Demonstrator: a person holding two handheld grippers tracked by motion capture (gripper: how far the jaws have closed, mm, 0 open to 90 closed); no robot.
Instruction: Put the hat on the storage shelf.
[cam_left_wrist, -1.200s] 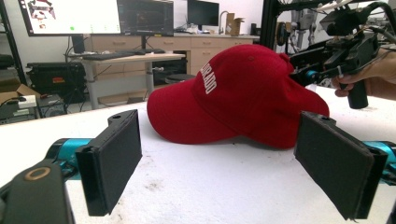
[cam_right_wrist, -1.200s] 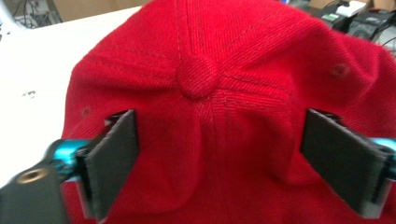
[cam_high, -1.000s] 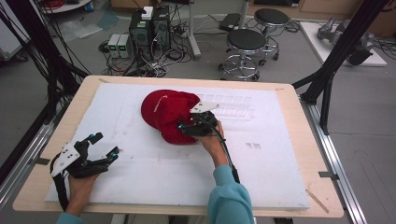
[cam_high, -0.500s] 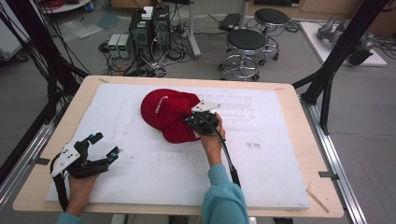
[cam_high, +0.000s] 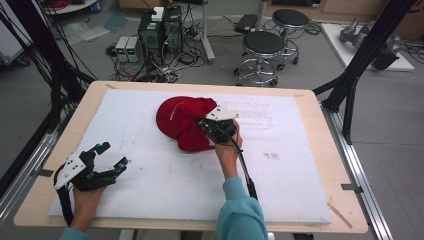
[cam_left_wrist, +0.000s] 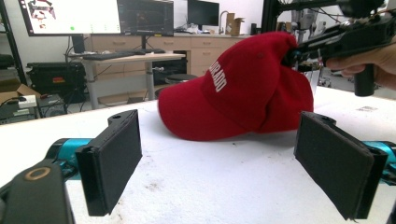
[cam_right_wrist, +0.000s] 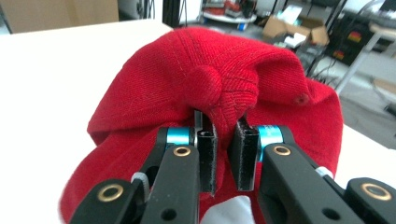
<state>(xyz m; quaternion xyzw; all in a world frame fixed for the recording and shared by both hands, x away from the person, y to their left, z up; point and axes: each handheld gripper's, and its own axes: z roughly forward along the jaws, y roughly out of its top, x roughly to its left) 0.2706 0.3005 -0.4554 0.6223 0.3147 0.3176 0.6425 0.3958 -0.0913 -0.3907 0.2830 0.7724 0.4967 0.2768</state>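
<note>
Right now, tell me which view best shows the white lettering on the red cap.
The left gripper view: the white lettering on the red cap faces that camera, large though not sharp. The high view shows it as a faint streak. The right gripper view looks at the cap's top button, pinched fabric beside it.

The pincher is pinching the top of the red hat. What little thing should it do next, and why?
Probably lift a little. The right hand-held gripper is shut on a fold of the red cap near its top button, while the cap's brim rests on the white foam sheet. The left hand-held gripper sits open and apart, so a small raise would test the grip.
</note>
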